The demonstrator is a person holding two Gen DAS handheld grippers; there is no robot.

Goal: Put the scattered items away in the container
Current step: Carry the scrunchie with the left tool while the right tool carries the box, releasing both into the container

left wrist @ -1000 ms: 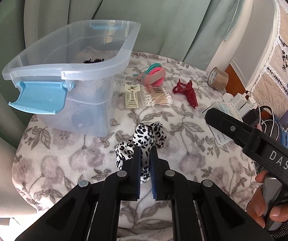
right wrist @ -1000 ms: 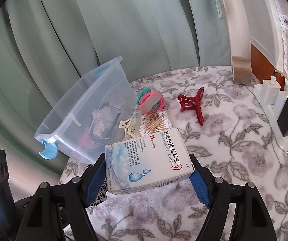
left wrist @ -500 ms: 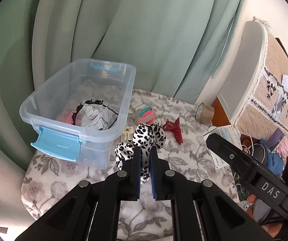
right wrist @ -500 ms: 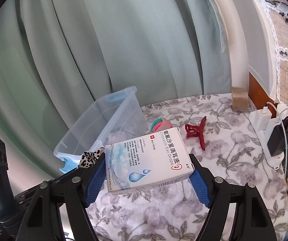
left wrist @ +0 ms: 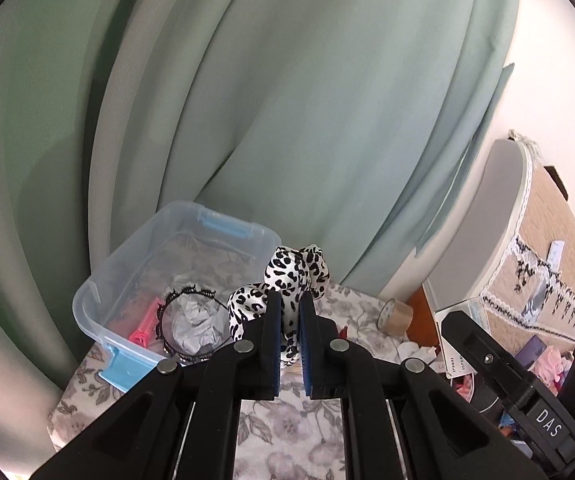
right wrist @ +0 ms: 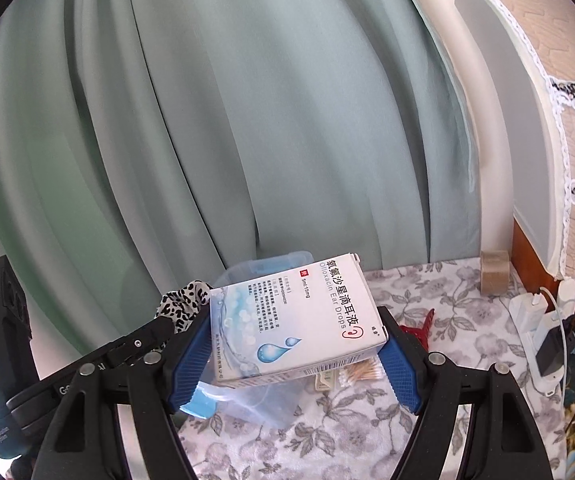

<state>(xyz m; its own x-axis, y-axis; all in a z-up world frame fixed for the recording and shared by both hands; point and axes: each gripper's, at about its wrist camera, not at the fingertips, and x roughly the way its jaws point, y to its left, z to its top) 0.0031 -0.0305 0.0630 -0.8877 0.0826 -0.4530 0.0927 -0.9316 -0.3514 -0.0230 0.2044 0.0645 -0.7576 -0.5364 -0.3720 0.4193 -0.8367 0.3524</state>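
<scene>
Honestly, the left gripper [left wrist: 288, 334] was clamped on the leopard scrunchie [left wrist: 283, 280], hiding its lower half. The right gripper [right wrist: 297, 354] squeezed the ear drops box [right wrist: 293, 320], which blocked most of the clear bin [right wrist: 247, 276] at 12 o'clock.

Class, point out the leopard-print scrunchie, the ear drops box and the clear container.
leopard-print scrunchie [left wrist: 295, 270], left wrist view, upper fabric fold.
ear drops box [right wrist: 295, 320], right wrist view, printed top face.
clear container [left wrist: 127, 256], left wrist view, left wall.

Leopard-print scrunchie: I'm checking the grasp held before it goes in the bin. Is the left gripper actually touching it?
Touching. The left wrist view shows the left gripper closed on the leopard-print scrunchie, both blue pads pressing the fabric.
</scene>
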